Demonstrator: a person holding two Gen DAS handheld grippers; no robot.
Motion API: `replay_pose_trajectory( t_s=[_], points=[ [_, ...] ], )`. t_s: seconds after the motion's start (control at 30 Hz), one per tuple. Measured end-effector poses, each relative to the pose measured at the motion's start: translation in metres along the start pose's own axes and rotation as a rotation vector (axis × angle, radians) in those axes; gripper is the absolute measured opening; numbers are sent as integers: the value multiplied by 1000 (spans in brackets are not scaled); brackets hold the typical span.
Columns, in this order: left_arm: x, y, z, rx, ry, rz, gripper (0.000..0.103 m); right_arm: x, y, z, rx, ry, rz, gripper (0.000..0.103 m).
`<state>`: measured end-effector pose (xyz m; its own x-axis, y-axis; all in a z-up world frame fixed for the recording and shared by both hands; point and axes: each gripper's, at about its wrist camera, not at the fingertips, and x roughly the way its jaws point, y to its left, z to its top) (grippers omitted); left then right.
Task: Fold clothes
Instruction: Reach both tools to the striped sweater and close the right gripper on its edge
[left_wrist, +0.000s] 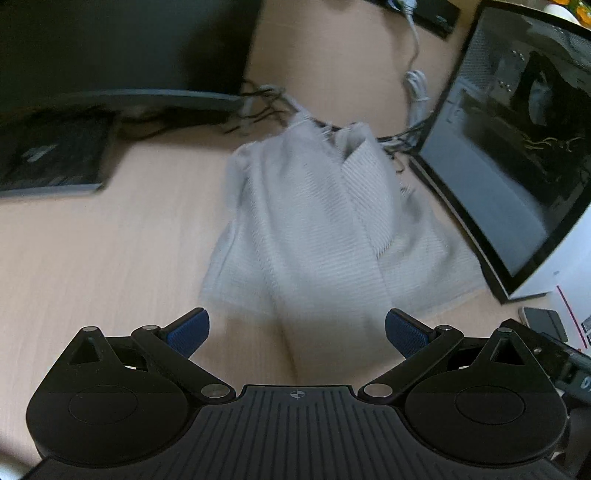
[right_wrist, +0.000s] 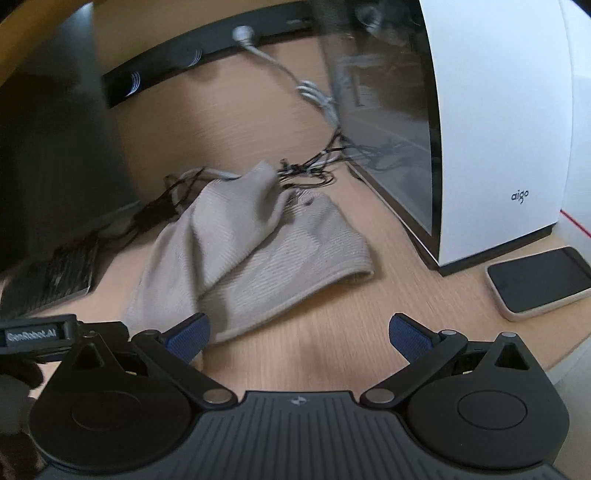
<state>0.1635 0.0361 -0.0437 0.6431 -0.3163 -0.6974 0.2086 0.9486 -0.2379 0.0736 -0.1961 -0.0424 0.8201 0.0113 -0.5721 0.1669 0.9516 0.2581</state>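
My left gripper (left_wrist: 297, 332) and right gripper (right_wrist: 299, 334) are black with blue textured pads (right_wrist: 188, 338). The garment (right_wrist: 251, 251) is pale grey-beige, finely ribbed. Light wood-grain desk (right_wrist: 332, 332), white computer case (right_wrist: 495, 129), black-screened phone (right_wrist: 539, 280) in a beige shell.

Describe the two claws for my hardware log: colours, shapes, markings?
Both match: the left claw and right claw have matte black linkage arms with silver pivot pins, round housings, a ribbed body bearing a small crosshair mark, and blue textured pads.

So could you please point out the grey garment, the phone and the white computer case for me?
grey garment (right_wrist: 258, 258): right wrist view, middle of the cloth.
phone (right_wrist: 541, 282): right wrist view, dark screen.
white computer case (right_wrist: 495, 110): right wrist view, white side panel.
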Motion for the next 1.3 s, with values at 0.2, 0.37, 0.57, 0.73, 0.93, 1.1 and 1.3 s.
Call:
replay_pose_trajectory(
  t_s=[0.2,0.37,0.57,0.73,0.93,1.1,1.3],
  points=[
    [50,23,48,1,39,-217,103,45,25,29,42,-19,-35,103],
    [87,19,64,13,34,-226,103,93,32,60,48,-24,-16,103],
    [115,17,57,-18,58,-178,103,191,17,91,50,53,83,103],
    [110,14,44,0,61,-142,103,229,7,85,59,162,199,103],
    [68,23,18,30,159,-150,103,188,21,57,-95,279,333,103],
    [8,47,-14,70,237,-251,100,135,20,22,-222,356,351,103],
    [-22,63,4,186,58,-150,100,77,51,16,-253,214,184,93]
  ],
)
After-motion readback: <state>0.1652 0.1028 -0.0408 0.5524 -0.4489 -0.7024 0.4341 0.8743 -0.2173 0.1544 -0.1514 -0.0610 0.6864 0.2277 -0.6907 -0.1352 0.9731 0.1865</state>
